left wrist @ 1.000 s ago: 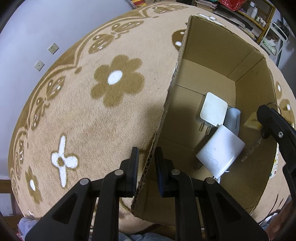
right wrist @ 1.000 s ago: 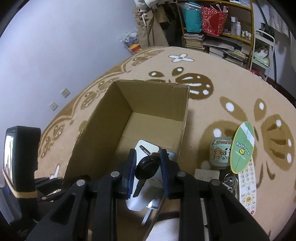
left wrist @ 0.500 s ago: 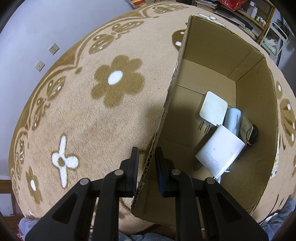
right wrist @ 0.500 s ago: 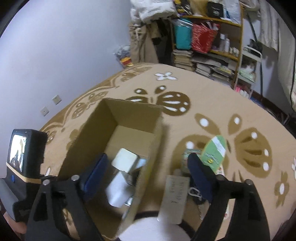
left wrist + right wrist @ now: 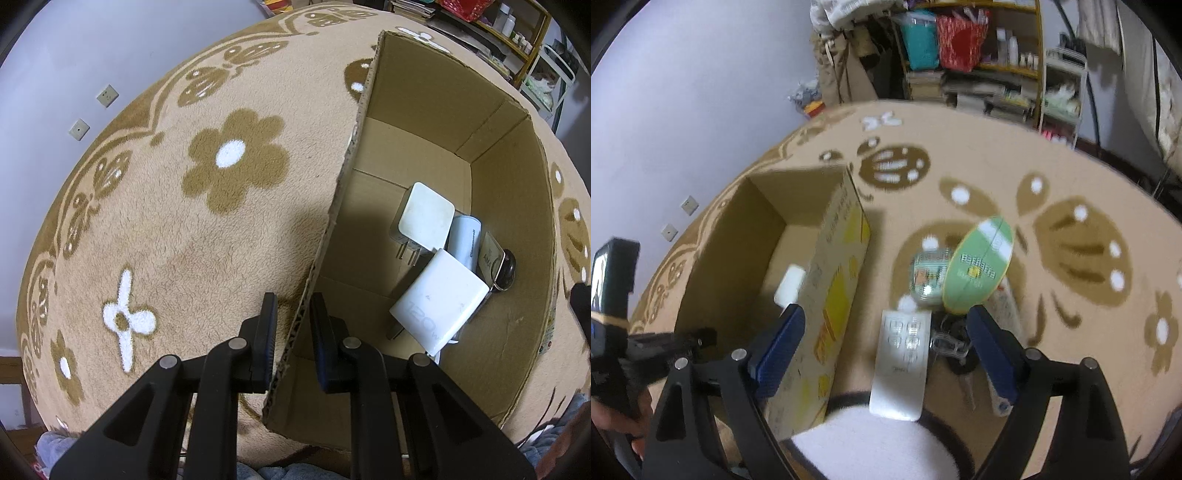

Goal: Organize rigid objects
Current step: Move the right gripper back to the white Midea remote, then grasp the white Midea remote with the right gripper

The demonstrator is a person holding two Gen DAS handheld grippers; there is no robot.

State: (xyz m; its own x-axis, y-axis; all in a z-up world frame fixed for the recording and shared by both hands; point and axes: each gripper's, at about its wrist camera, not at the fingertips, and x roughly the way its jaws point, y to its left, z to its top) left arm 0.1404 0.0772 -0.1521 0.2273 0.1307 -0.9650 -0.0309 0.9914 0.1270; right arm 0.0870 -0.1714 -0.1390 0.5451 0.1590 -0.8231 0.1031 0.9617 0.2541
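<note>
My left gripper (image 5: pixel 293 314) is shut on the near left wall of the open cardboard box (image 5: pixel 334 229). Inside the box lie two white chargers (image 5: pixel 424 218) (image 5: pixel 439 299), a white cylinder (image 5: pixel 465 236), and a black car key with a tag (image 5: pixel 504 264). My right gripper (image 5: pixel 882 332) is open and empty, above a white remote (image 5: pixel 901 365) beside the box (image 5: pixel 842 273). Past it lie a green oval fan (image 5: pixel 979 273), a small round tin (image 5: pixel 929 277), a second remote (image 5: pixel 1004 299) and a bunch of keys (image 5: pixel 955 343).
A beige flower-patterned carpet (image 5: pixel 184 229) covers the floor. Shelves with books and bags (image 5: pixel 964 48) stand at the far wall. The left gripper's body and its screen (image 5: pixel 609 280) show at the left of the right wrist view.
My right gripper let the black car key drop into the box, opened wide, and moved right out of the box to above the items on the carpet. The left gripper has held still.
</note>
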